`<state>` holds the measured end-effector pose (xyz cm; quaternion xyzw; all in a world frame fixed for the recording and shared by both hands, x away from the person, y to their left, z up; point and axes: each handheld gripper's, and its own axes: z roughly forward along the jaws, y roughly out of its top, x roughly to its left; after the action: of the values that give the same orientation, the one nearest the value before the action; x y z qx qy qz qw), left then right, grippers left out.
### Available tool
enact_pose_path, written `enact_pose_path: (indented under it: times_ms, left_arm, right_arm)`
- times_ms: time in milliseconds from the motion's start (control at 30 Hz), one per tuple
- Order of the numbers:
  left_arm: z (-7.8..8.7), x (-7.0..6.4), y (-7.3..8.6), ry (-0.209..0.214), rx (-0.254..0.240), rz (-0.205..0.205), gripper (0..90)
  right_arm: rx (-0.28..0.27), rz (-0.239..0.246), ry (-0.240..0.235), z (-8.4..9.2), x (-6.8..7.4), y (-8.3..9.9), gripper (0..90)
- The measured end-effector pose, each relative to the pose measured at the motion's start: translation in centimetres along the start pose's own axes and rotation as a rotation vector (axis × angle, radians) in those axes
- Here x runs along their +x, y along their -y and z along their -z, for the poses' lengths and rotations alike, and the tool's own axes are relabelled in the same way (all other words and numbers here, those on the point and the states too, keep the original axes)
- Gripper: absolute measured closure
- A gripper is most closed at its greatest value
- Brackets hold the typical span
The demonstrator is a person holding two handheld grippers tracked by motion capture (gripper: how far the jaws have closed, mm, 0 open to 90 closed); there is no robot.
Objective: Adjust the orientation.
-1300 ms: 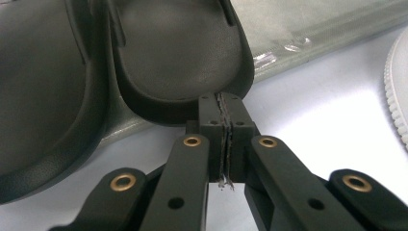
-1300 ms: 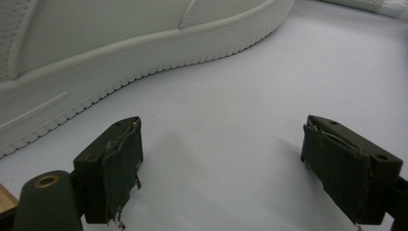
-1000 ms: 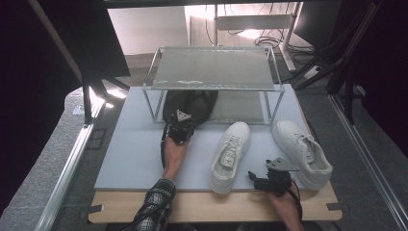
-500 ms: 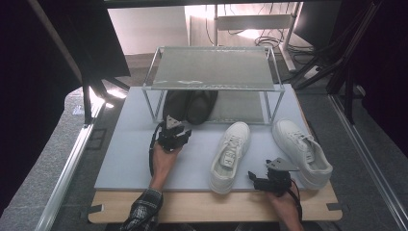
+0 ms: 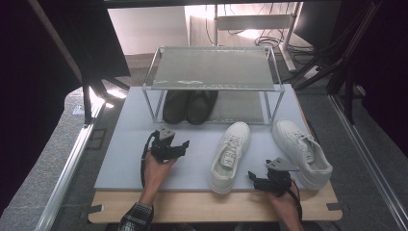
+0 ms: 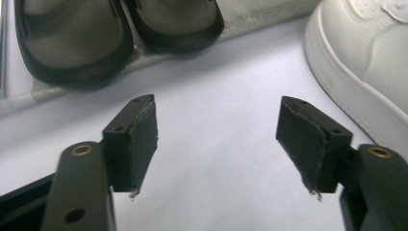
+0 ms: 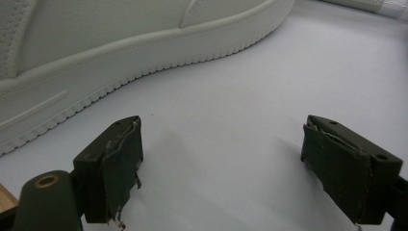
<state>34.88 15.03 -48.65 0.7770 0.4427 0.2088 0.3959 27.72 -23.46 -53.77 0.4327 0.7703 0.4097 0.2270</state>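
Your left claw (image 5: 180, 144) hovers over the pale grey mat (image 5: 125, 144), its jaws spread wide and holding nothing. In the left gripper view that left claw (image 6: 216, 139) points at the pair of dark shoes (image 6: 120, 33), whose toes lie just beyond the jaw tips, with a white sole curving in at the right edge. From the high view, the dark shoes (image 5: 188, 105) sit side by side on the lower level of a wire-framed rack (image 5: 211, 67), under its mesh top shelf.

Your right claw (image 5: 252, 179) rests low at the mat's near edge, jaws also wide apart and empty. It sits between two white sneakers: the left white sneaker (image 5: 231, 149) lies just beside its jaws, toe toward you, and the right white sneaker (image 5: 300, 151) lies at its other side, angled outward. In the right gripper view the right claw (image 7: 221, 168) faces bare mat, with the left white sneaker (image 7: 120, 53) running across the upper left, apart from both pads.

The mat lies on a wooden bench (image 5: 216, 207).
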Motion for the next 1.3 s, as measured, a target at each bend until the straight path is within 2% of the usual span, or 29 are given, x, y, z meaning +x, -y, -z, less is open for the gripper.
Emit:
enact_pose_path:
  times_ms: [267, 433, 567, 667, 900, 1000, 1067, 1167, 1300]
  left_arm:
    - [1.9, 0.0, 2.1, 0.000, -0.003, 0.016, 13.5]
    - [3.3, 0.4, 3.7, 0.005, -0.014, 0.043, 12.4]
    - [4.0, 0.4, 5.1, -0.011, 0.000, 0.045, 12.3]
    - [4.4, 0.6, 6.3, -0.004, -0.007, 0.067, 12.3]
    - [4.9, 0.7, 8.9, -0.040, 0.009, 0.053, 12.3]
    - [4.8, 0.6, 9.4, -0.050, 0.015, 0.050, 12.3]
    - [4.4, 0.5, 9.6, -0.062, 0.031, 0.034, 12.3]
    - [4.4, 0.5, 9.9, -0.062, 0.010, 0.037, 11.7]
    - [4.4, 0.5, 9.9, -0.061, 0.007, 0.041, 12.0]
  right_arm:
    - [0.000, 0.000, 0.001, 0.0, 0.0, 0.0, 15.1]
    - [0.001, 0.000, 0.001, 0.0, 0.0, 0.0, 15.0]
    - [0.001, 0.000, 0.001, 0.0, 0.0, 0.0, 15.1]
    - [0.001, 0.000, 0.001, 0.0, 0.0, 0.0, 15.0]
    - [0.002, 0.001, 0.002, 0.0, 0.0, 0.0, 14.9]
    - [0.001, 0.002, 0.002, 0.0, 0.0, 0.0, 14.9]
    - [0.002, 0.002, 0.004, 0.0, 0.1, 0.0, 14.9]
    - [0.000, 0.000, 0.002, 0.0, 0.1, 0.0, 14.6]
    - [0.003, 0.006, -0.002, 0.0, 0.1, 0.0, 14.1]
